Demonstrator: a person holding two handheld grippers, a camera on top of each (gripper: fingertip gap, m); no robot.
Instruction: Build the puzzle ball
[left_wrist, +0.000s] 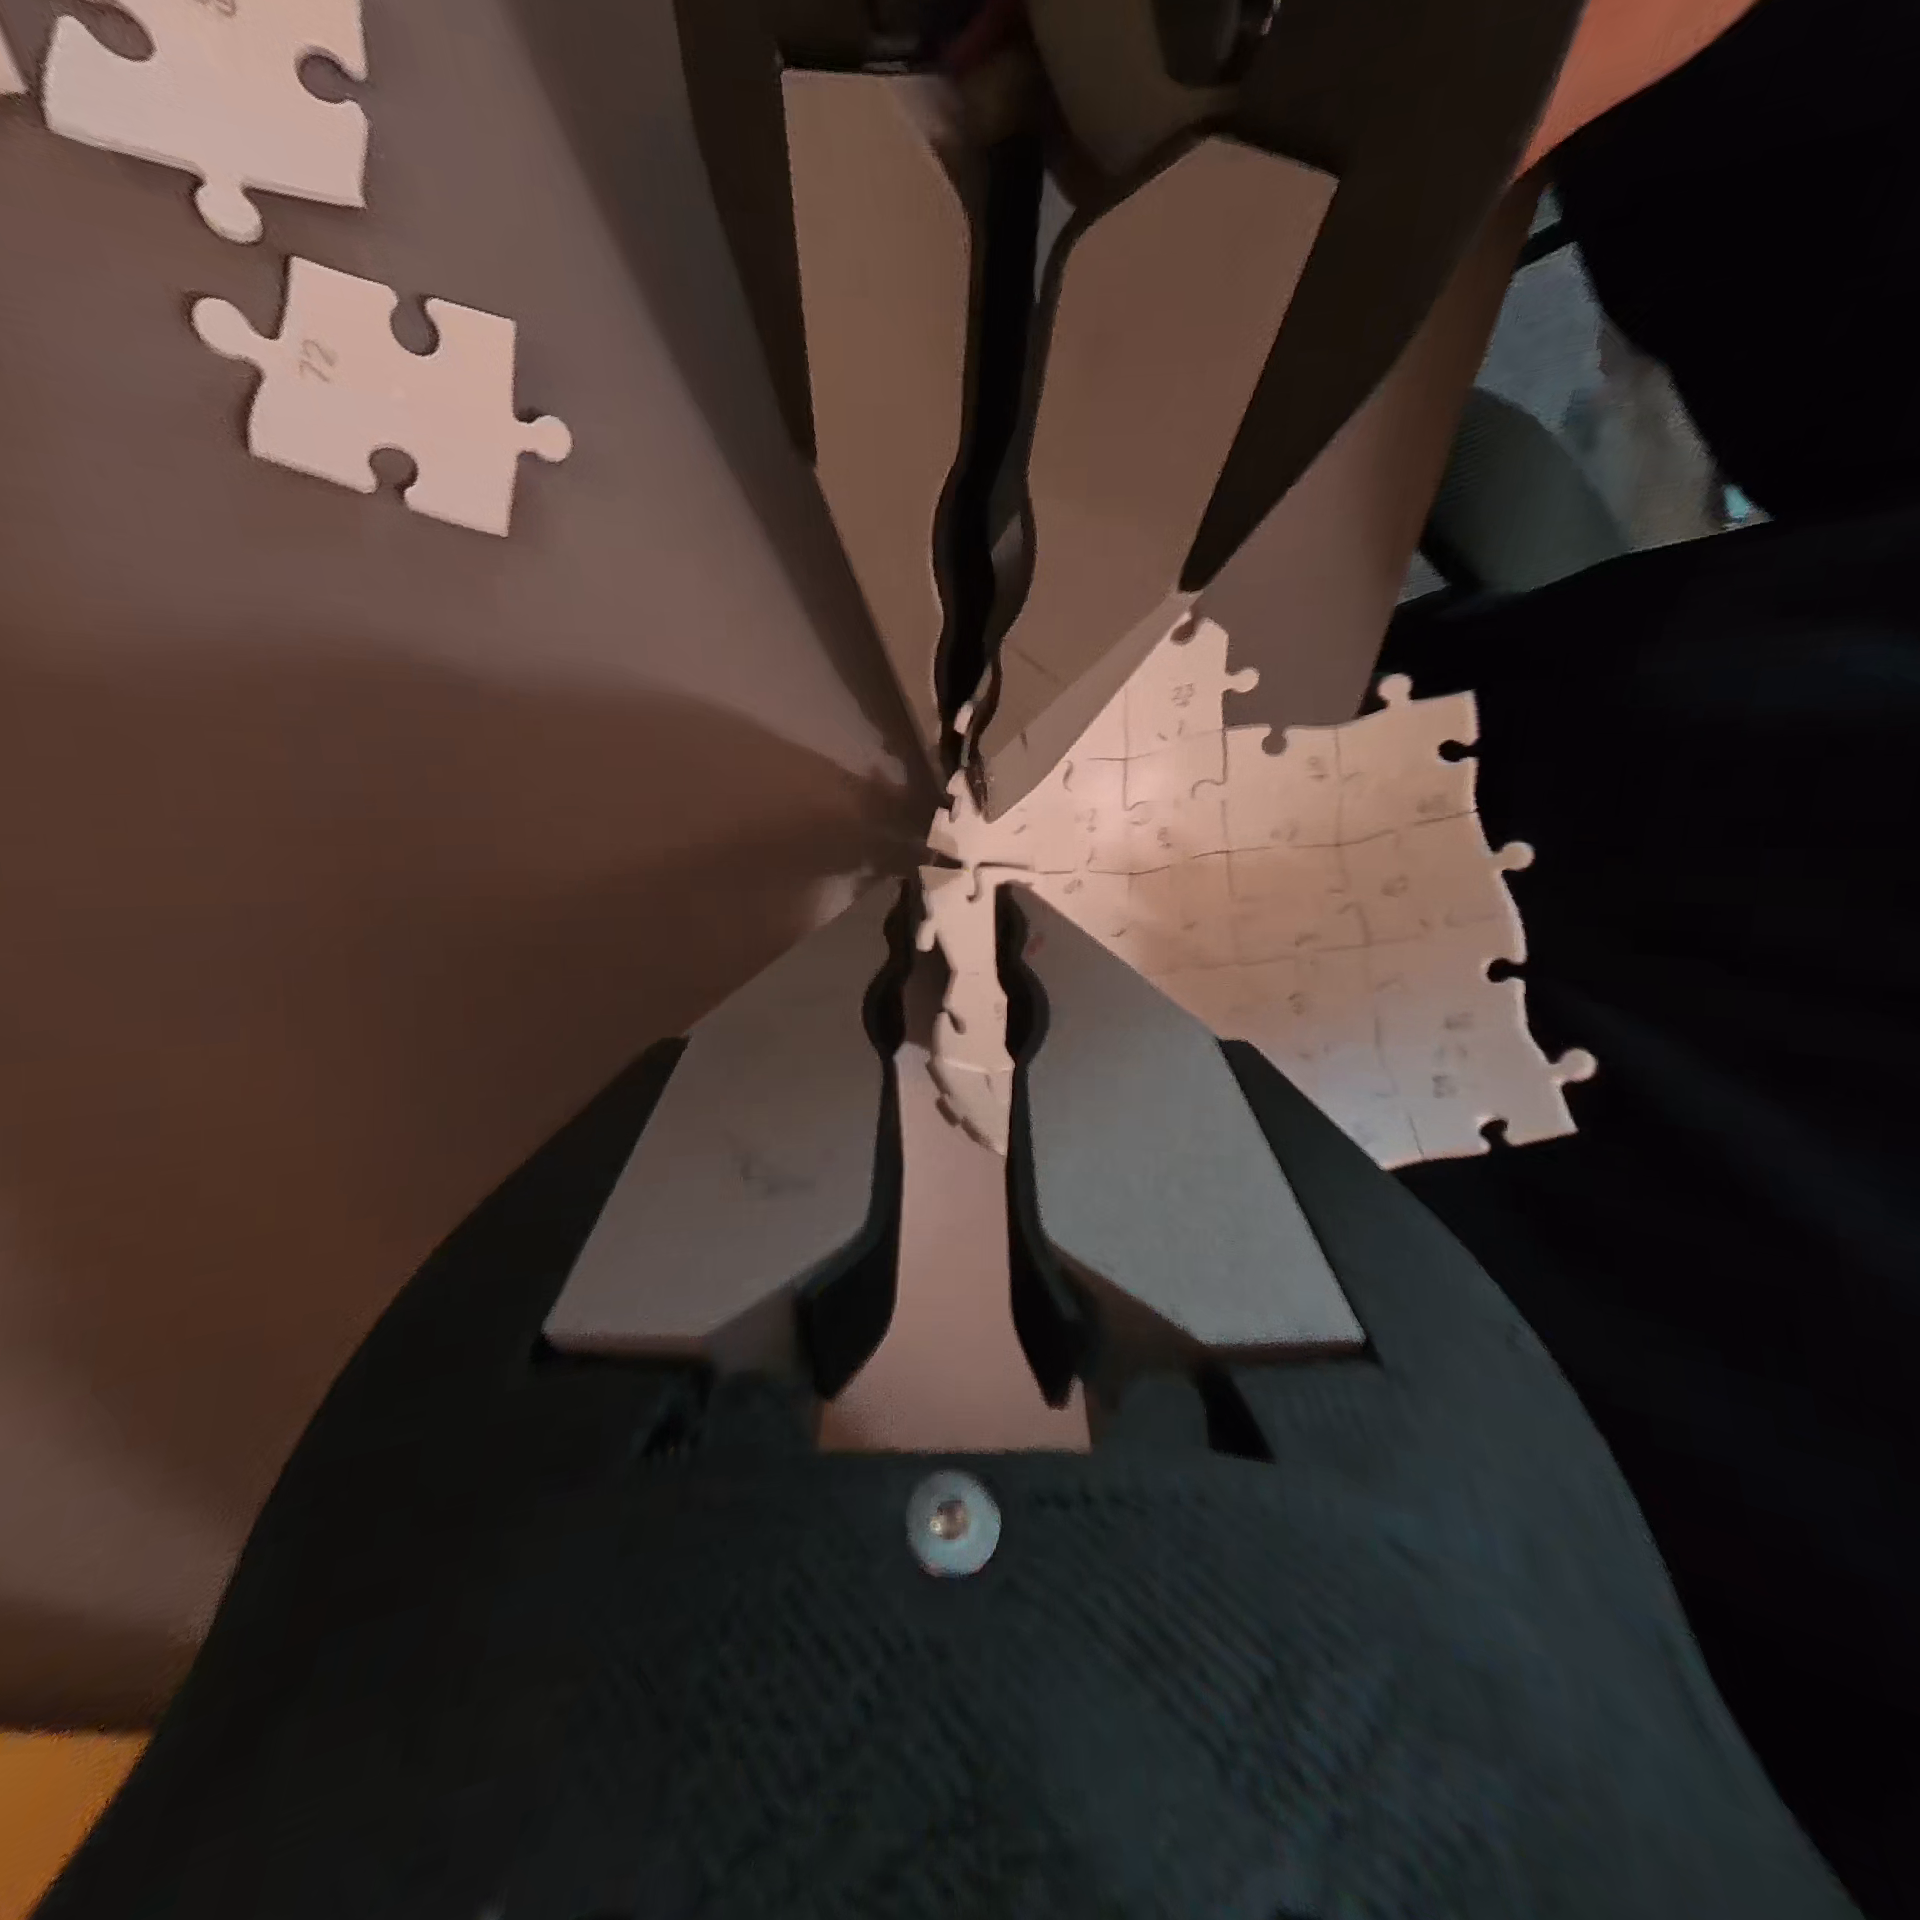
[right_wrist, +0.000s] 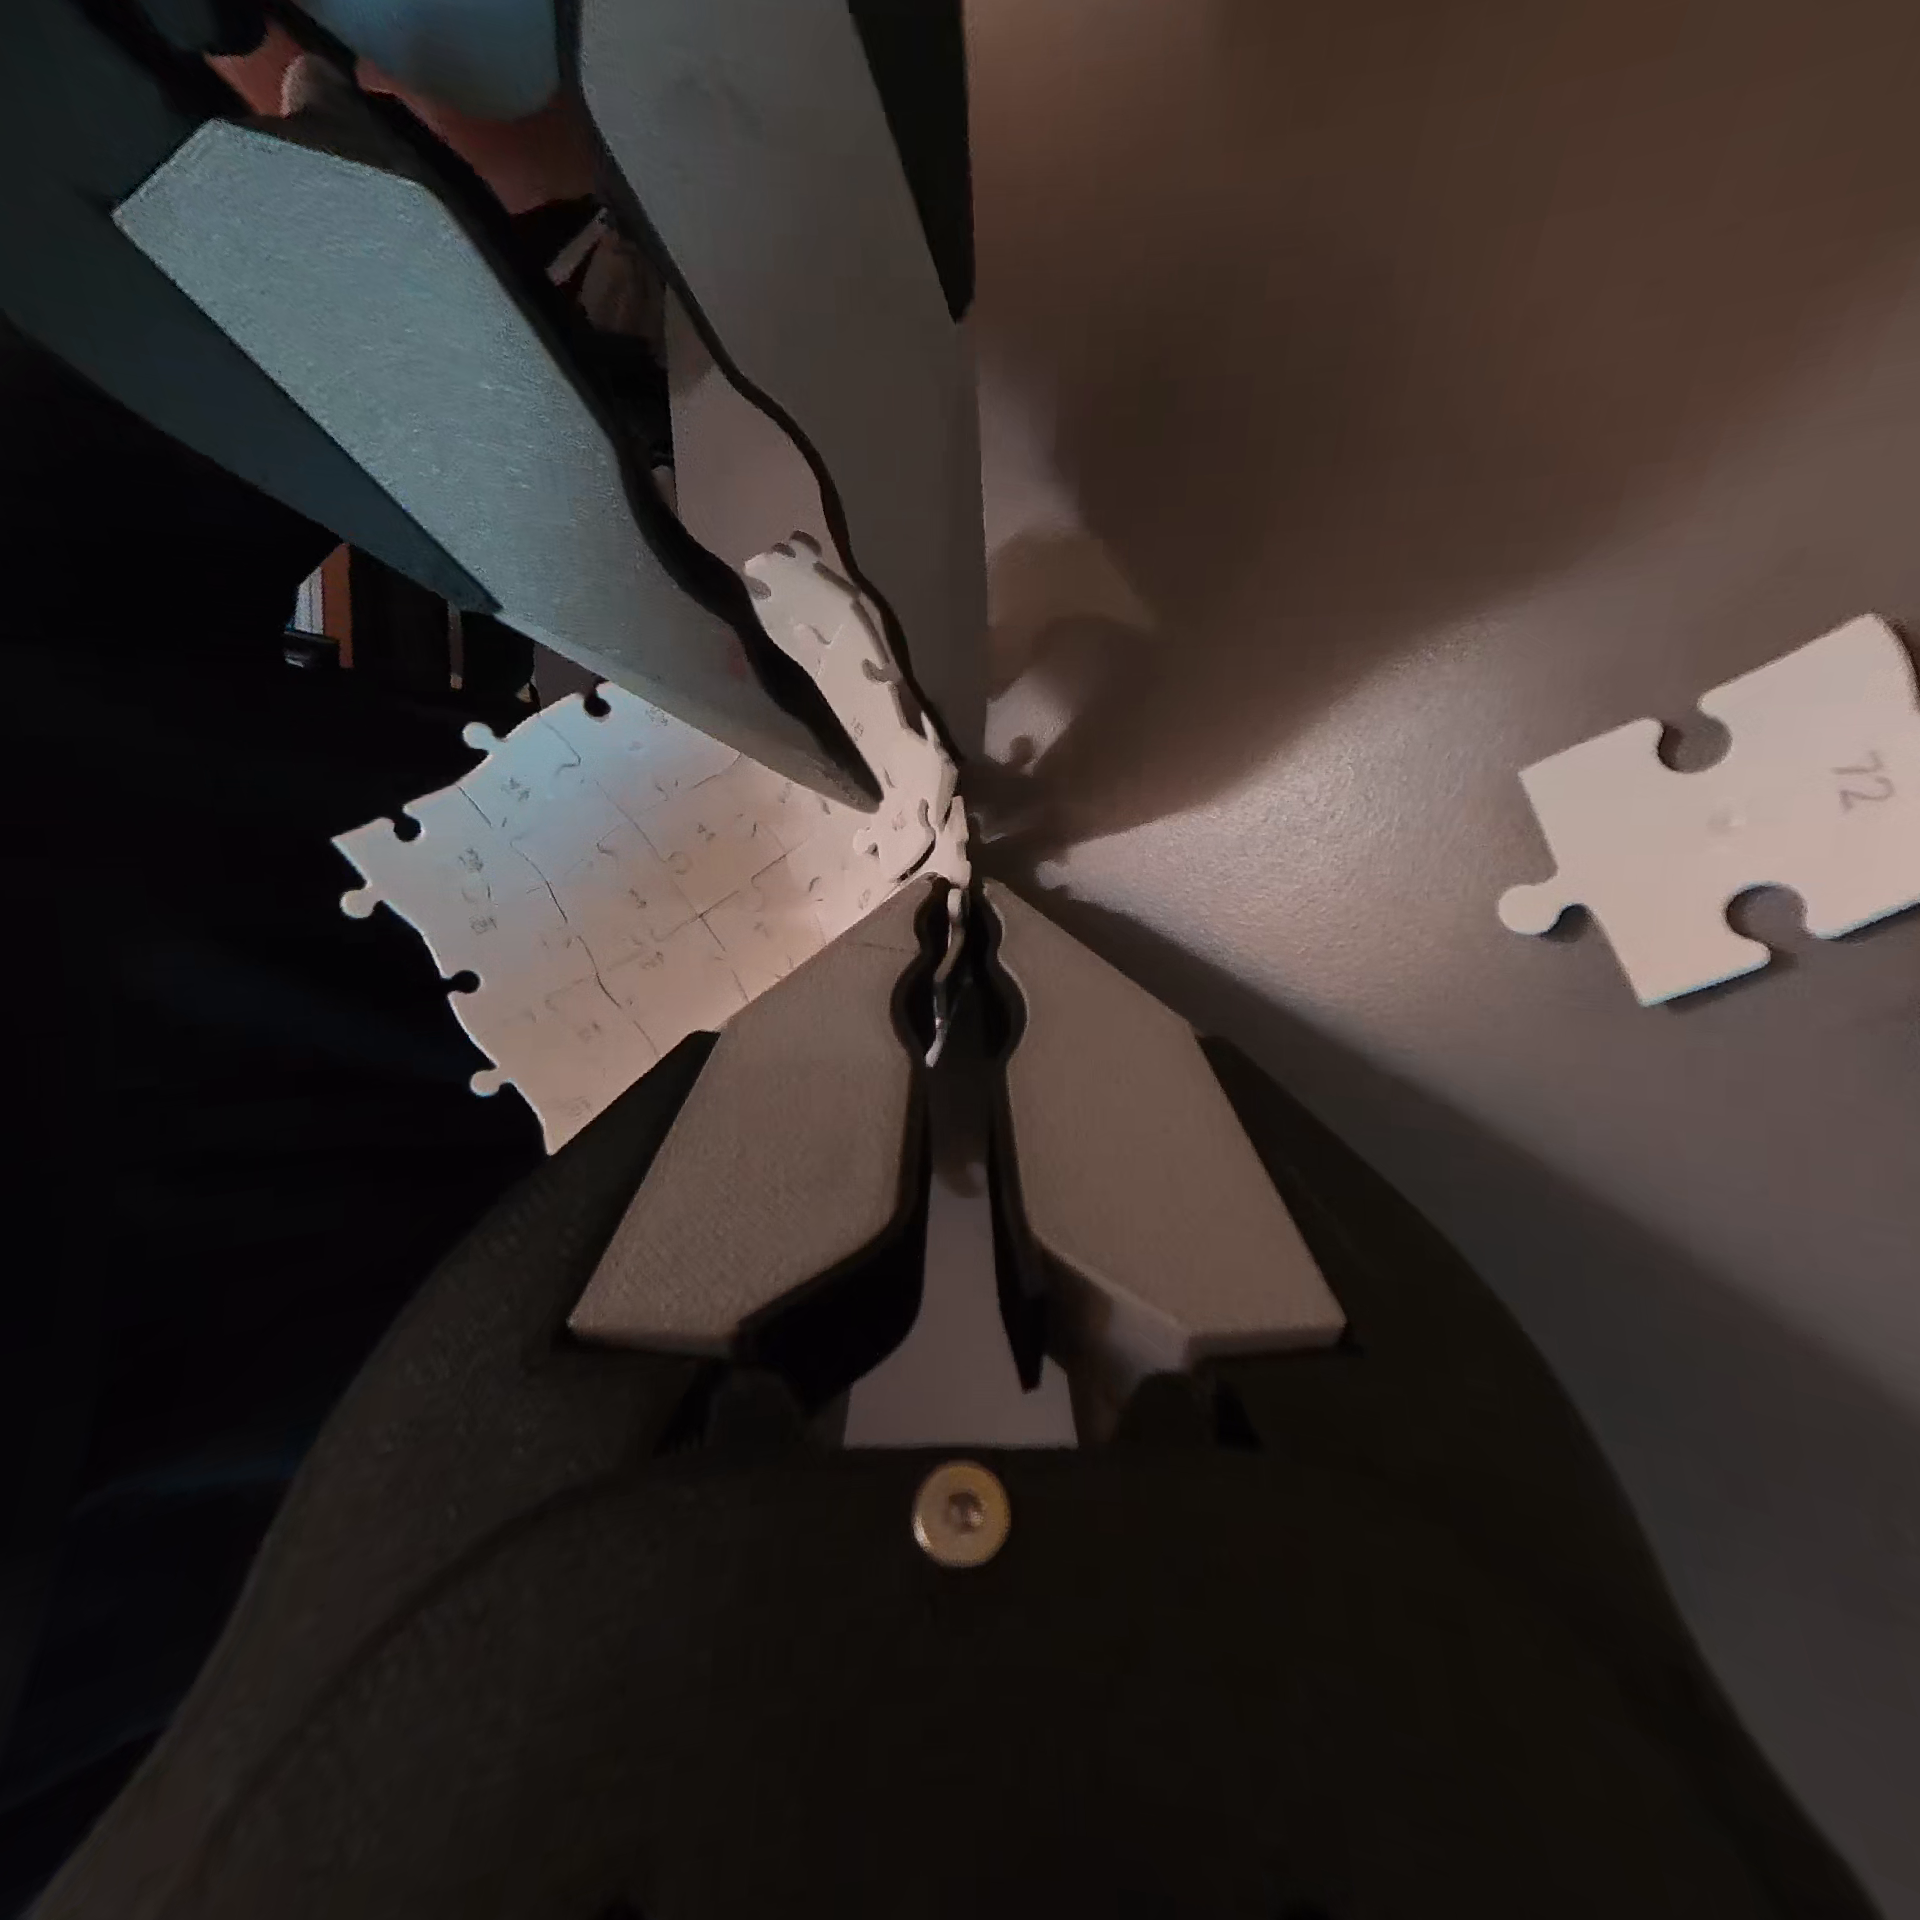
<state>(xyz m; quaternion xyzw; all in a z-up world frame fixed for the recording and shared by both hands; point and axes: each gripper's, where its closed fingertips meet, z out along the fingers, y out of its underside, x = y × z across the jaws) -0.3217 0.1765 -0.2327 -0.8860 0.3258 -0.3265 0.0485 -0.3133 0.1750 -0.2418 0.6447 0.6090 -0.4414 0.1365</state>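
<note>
A curved section of joined white puzzle pieces (left_wrist: 1299, 904) hangs in the air between both grippers; it also shows in the right wrist view (right_wrist: 623, 883). My left gripper (left_wrist: 951, 904) is shut on its edge, with pieces showing between the fingers. My right gripper (right_wrist: 961, 899) faces it tip to tip and is shut on a thin white puzzle piece (right_wrist: 940, 992), seen edge-on, right at the section's rim. The right gripper (left_wrist: 971, 774) comes in from the top of the left wrist view, and the left gripper (right_wrist: 920, 800) comes in from the upper left of the right wrist view.
Loose white puzzle pieces lie on the grey-brown table (left_wrist: 312, 831): one (left_wrist: 384, 405) near the grippers, also in the right wrist view (right_wrist: 1725, 821), and another (left_wrist: 208, 104) farther off. A person's dark clothing (left_wrist: 1714, 1039) is close behind the section. Only a small space, under 4 cm, lies between the two pairs of fingers.
</note>
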